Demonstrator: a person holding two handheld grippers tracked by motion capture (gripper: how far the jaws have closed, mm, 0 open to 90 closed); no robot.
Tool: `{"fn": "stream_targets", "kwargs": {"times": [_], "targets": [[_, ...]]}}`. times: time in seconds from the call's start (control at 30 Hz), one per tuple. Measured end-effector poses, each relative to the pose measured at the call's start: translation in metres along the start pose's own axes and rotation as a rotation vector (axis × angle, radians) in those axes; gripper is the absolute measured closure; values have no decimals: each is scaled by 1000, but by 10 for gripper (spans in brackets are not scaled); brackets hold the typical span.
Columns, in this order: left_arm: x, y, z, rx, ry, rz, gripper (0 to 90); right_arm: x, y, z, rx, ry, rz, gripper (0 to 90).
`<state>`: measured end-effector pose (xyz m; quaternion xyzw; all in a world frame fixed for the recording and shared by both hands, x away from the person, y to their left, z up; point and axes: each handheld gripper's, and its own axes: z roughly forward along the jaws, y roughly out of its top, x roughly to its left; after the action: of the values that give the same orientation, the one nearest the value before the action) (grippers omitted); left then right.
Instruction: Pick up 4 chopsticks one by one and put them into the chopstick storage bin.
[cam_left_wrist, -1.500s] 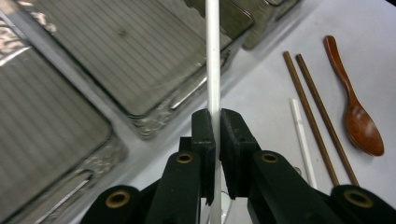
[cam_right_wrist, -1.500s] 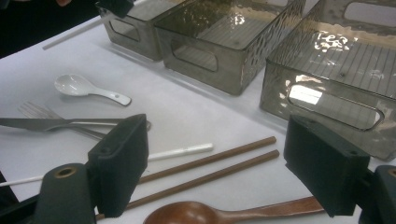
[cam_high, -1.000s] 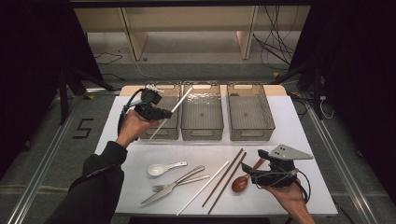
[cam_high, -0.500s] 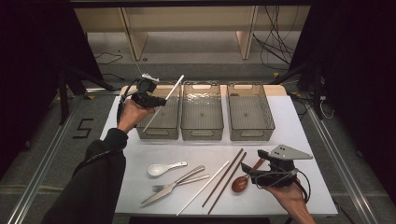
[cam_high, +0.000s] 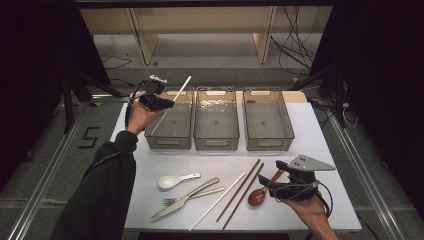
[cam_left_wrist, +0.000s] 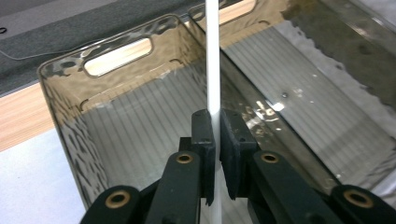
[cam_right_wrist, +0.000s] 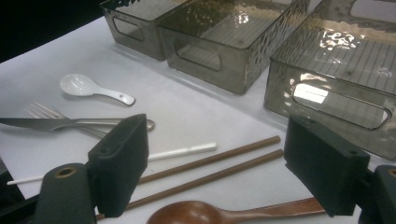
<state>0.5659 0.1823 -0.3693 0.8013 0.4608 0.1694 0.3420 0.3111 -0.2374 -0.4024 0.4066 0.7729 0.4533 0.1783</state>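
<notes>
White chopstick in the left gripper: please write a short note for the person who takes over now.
Left gripper: shut on one white chopstick, held tilted over the leftmost bin.
Right gripper: open, above the wooden spoon, holding nothing.
Done: one chopstick picked up; all three bins look empty.
Left: drop it in the bin. On the table: second white chopstick, two brown chopsticks, white spoon, fork, knife.
</notes>
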Motion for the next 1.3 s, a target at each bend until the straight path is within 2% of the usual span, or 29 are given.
{"fn": "stream_targets", "kwargs": {"times": [0.23,0.3,0.47,0.53,0.7,0.83,0.97,1.1,1.17,1.3], "targets": [[5,-5,9,3,23,-14,840,0,0,0,4,3,-2,231],[6,-7,11,4,19,-27,840,0,0,1,2,5,0,231],[7,-11,17,14,35,-29,839,0,0,1,4,6,-3,232],[5,-13,21,31,56,-13,839,0,0,1,4,8,-2,232],[2,-15,30,31,96,-22,824,1,0,2,10,12,-3,232],[-1,-14,31,40,118,-31,574,0,-1,2,11,12,-1,232],[-8,-11,23,38,84,-40,455,0,-1,2,10,10,-2,232],[-17,-9,9,15,17,-69,394,0,0,1,5,9,-2,232],[-23,-9,1,21,-23,-73,361,0,-1,1,7,6,-3,232],[-41,-13,-15,22,-85,-57,314,0,0,1,6,3,-3,232]]}}
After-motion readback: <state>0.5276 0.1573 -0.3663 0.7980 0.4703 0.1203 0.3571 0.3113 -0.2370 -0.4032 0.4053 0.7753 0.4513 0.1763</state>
